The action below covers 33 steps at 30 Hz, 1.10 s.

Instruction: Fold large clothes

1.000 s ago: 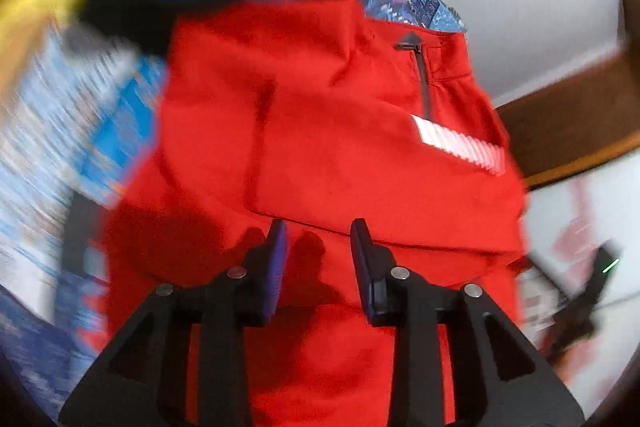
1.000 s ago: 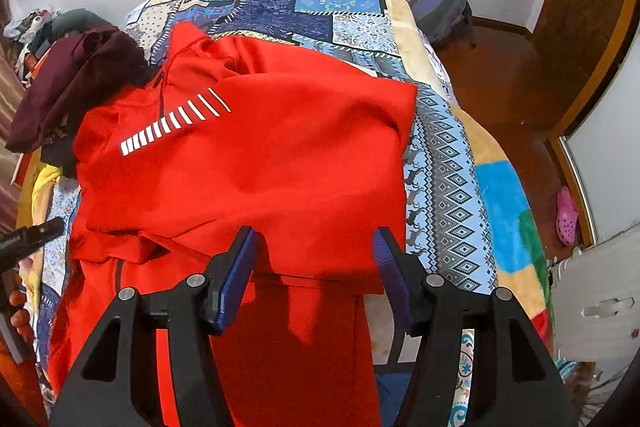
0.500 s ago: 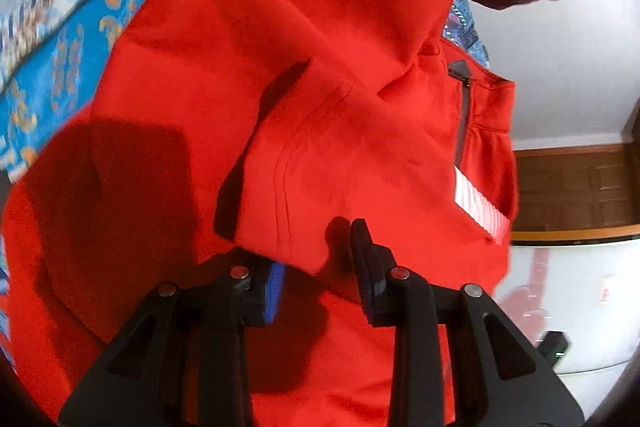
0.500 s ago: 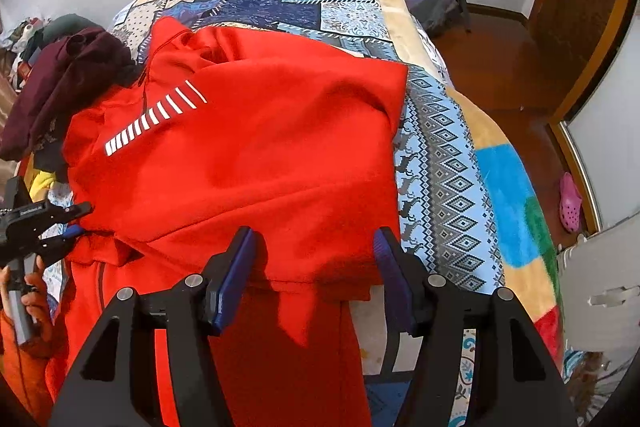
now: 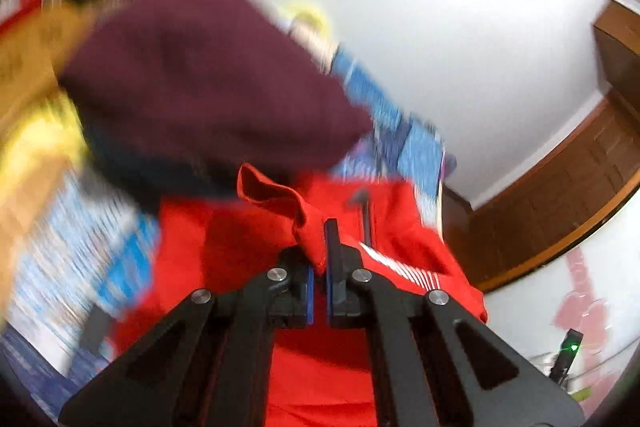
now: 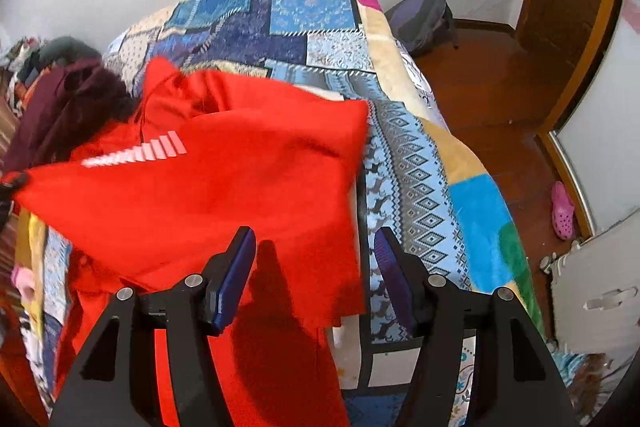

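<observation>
A large red zip jacket [image 6: 240,179] with white reflective stripes lies across a patchwork bedspread [image 6: 420,187]. In the left wrist view my left gripper [image 5: 318,239] is shut on a fold of the red jacket [image 5: 312,367], which is pulled up between the blue pads. The right wrist view shows that held corner raised at the far left edge, so the jacket's left side hangs off the bed. My right gripper [image 6: 316,243] stands open just above the jacket's near hem, with nothing between its fingers.
A maroon garment [image 6: 68,99] tops a heap of clothes left of the jacket. A dark backpack [image 6: 424,15] sits on the wooden floor beyond the bed, a pink shoe [image 6: 562,211] lies to the right, and a white cabinet [image 6: 596,291] stands near it.
The left gripper has shut on a fold of the red jacket and risen with it, lifting the jacket's left side off the bed. The right gripper has stayed about where it was, still open.
</observation>
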### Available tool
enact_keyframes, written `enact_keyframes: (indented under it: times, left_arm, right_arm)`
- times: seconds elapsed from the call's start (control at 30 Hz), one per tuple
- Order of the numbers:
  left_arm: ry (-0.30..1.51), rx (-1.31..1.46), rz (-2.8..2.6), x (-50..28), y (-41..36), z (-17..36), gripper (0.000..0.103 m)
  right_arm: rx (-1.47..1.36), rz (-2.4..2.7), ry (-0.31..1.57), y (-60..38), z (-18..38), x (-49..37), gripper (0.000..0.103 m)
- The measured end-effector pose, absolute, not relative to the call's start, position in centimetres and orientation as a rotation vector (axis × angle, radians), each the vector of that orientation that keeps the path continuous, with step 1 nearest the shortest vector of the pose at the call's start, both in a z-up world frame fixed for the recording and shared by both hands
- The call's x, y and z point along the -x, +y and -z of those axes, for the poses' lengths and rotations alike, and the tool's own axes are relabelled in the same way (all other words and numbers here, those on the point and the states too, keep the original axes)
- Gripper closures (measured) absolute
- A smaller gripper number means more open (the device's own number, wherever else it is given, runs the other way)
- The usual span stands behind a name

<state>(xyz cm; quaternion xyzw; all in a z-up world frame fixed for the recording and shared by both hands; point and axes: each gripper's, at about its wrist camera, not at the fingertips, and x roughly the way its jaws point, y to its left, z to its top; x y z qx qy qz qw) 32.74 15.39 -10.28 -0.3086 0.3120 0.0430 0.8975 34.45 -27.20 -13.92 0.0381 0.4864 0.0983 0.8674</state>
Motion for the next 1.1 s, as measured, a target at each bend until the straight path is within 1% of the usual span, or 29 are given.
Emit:
enact_keyframes:
  times: [0.07, 0.13, 0.27, 0.4, 0.43, 0.5, 0.6, 0.7, 0.77, 0.83, 0.97, 1.1]
  left_arm:
    - [0.597, 0.562, -0.134, -31.6, 15.8, 8.4, 0.101]
    - [0.601, 0.544, -0.161, -31.5, 16.0, 8.6, 0.101]
    - [0.729, 0.469, -0.193, -31.9, 15.5, 12.7, 0.101]
    - [0.849, 0.395, -0.264, -30.7, 16.1, 18.3, 0.101]
    - [0.873, 0.379, -0.272, -30.5, 16.3, 19.1, 0.1]
    - [0.926, 0.323, -0.288, -30.4, 16.1, 21.2, 0.099]
    - [1.019, 0.235, -0.278, -30.6, 15.3, 24.1, 0.098]
    - [1.07, 0.214, -0.256, -30.5, 15.1, 25.8, 0.097]
    - [1.104, 0.217, -0.25, -30.7, 15.1, 26.6, 0.094]
    - [1.131, 0.224, -0.254, -30.7, 15.3, 27.2, 0.085]
    - [1.141, 0.226, -0.247, -30.4, 15.4, 26.8, 0.081]
    - [1.109, 0.218, -0.239, -29.8, 15.8, 24.6, 0.073]
  right_arm:
    - [-0.078, -0.206, 1.029, -26.9, 14.3, -34.7, 0.045]
    - [-0.061, -0.213, 1.049, -26.2, 15.1, -34.8, 0.045]
    - [-0.02, -0.236, 1.101, -24.8, 17.1, -35.1, 0.045]
    - [-0.02, -0.253, 1.114, -24.2, 17.6, -34.8, 0.045]
    - [-0.016, -0.255, 1.115, -24.1, 17.6, -34.8, 0.044]
    - [-0.004, -0.252, 1.114, -24.0, 17.6, -34.7, 0.038]
    - [0.003, -0.252, 1.115, -23.9, 17.7, -34.7, 0.038]
    - [-0.006, -0.249, 1.113, -24.1, 17.8, -34.6, 0.037]
    - [-0.011, -0.247, 1.115, -24.1, 17.8, -34.7, 0.036]
    - [-0.009, -0.248, 1.118, -24.1, 17.8, -34.8, 0.035]
    - [0.008, -0.243, 1.106, -23.9, 17.2, -34.8, 0.035]
    - [0.021, -0.24, 1.068, -23.9, 15.8, -34.9, 0.035]
